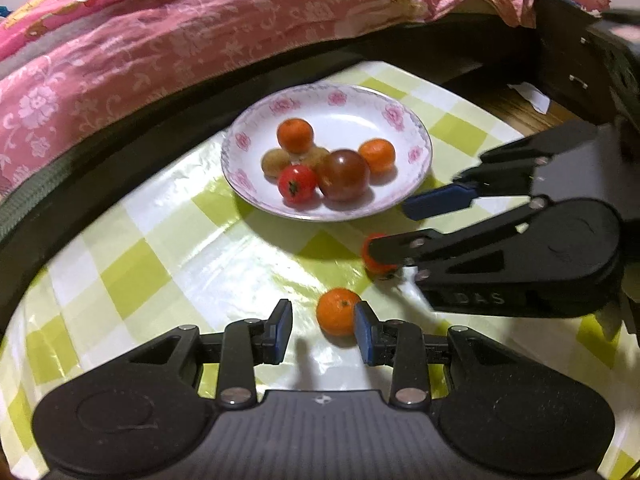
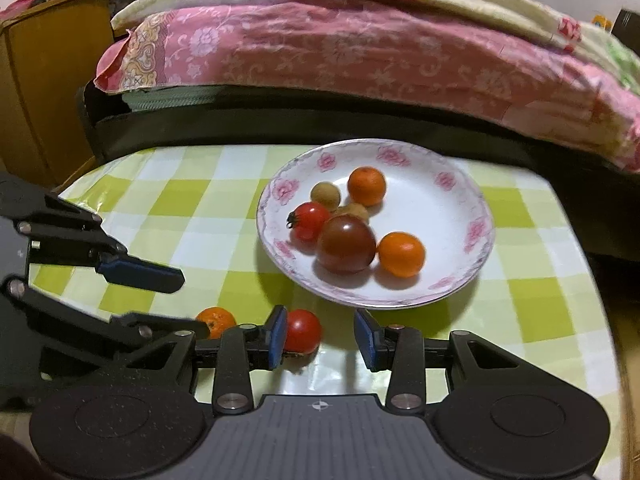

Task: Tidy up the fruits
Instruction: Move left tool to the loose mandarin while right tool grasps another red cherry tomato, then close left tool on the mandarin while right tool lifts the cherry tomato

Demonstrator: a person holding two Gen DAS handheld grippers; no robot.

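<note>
Left wrist view showed the left gripper (image 1: pixel 323 330) part-open, empty, a small orange mandarin (image 1: pixel 337 311) against one finger; the right gripper (image 2: pixel 321 338) likewise beside a red cherry tomato (image 2: pixel 303 330) on the checked counter (image 2: pixel 192 216). Next, I judged: centring, closing, carrying to the flowered white plate (image 2: pixel 476 232).

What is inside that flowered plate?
In the plate: two small oranges, a red tomato, a big dark tomato and two brownish fruits, one partly hidden behind the tomatoes.

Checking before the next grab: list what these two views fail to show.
- Left wrist view: the red tomato on the cloth is mostly hidden behind the right gripper's finger.
- Right wrist view: the small orange is partly covered by the left gripper's finger.
- Both views: two brown fruits on the plate are too blurred to identify.
</note>
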